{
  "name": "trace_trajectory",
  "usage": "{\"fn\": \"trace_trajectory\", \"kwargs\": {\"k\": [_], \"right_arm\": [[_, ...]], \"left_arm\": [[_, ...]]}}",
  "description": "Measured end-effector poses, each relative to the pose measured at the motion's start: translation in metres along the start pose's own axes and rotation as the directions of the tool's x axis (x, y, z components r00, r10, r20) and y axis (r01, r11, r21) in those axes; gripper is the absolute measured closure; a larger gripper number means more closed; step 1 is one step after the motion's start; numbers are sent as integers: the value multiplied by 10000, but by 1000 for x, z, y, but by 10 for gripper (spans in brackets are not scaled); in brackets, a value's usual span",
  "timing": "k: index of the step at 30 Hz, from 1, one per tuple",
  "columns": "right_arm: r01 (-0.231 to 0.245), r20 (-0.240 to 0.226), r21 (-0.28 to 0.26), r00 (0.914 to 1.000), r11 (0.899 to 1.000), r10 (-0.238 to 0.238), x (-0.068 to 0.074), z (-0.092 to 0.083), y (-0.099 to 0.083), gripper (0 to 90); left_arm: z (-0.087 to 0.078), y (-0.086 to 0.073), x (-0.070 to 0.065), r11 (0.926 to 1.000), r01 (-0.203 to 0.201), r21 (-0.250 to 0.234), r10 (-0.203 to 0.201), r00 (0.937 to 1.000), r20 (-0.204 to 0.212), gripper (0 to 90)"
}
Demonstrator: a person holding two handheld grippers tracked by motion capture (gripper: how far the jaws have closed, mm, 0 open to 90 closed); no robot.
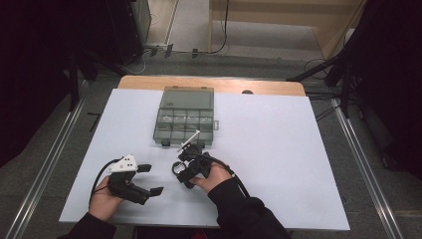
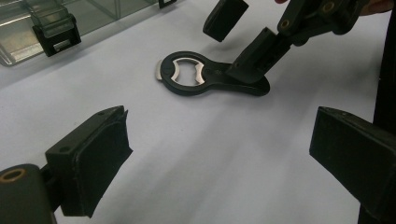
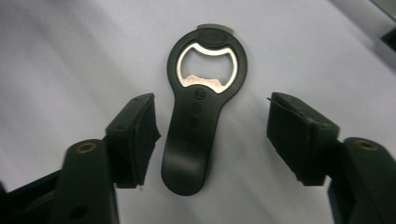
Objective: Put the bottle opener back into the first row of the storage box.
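A: Starting at our left – the left gripper (image 1: 149, 179) rests near the table's front edge at about seven o'clock from the bottle opener (image 1: 177, 168), its jaws wide apart with nothing between them.

B: And the opener lies flat on the white table (image 1: 278, 149), just in front of the clear organizer box (image 1: 185, 119), metal ring end towards the left gripper. The right gripper (image 3: 212, 135) hangs over it from five o'clock, jaws apart on either side of the handle – neither pad touches it in the right gripper view.

A: What could go wrong, as we judge it?

B: The handle is thin and lies flat. If our pads meet the table first, they may ride over it, or one pad may touch sooner and spin the opener away. It also sits closer to the left-hand pad (image 3: 140, 135), so an uneven squeeze looks likely.

A: Anything in the way?

B: The box stands at twelve o'clock from the opener, near but apart, with a white stick (image 1: 189, 140) at its front edge just above our right gripper. A push forward could slide the opener against it.
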State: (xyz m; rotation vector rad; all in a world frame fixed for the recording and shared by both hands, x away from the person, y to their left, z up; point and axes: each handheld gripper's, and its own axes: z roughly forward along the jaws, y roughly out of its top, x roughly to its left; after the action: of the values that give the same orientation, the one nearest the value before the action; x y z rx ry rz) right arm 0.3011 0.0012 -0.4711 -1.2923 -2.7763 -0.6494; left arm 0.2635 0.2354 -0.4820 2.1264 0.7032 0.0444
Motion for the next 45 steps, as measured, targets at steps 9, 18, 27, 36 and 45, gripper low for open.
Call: {"fn": "trace_trajectory", "kwargs": {"k": [9, 18, 27, 36, 45], "right_arm": [[-214, 130, 594, 9997, 9980, 207, 7, 8, 6, 426], [-129, 552, 981, 9984, 9951, 75, 13, 10, 8, 531], [-134, 655, 1095, 9978, 9939, 62, 11, 10, 9, 631], [-30, 482, 1136, 9988, 9935, -25, 7, 9, 9, 654], [1, 198, 1142, 9998, 9935, -24, 3, 8, 10, 656]], "left_arm": [[0, 0, 0, 10000, 15, -15, -15, 10000, 1, 46], [0, 0, 0, 10000, 9, 30, -9, 10000, 3, 46], [0, 0, 0, 10000, 6, 18, -6, 10000, 4, 46], [0, 0, 0, 10000, -1, 20, 1, 10000, 9, 46], [0, 0, 0, 10000, 11, -21, -11, 10000, 3, 46]]}}
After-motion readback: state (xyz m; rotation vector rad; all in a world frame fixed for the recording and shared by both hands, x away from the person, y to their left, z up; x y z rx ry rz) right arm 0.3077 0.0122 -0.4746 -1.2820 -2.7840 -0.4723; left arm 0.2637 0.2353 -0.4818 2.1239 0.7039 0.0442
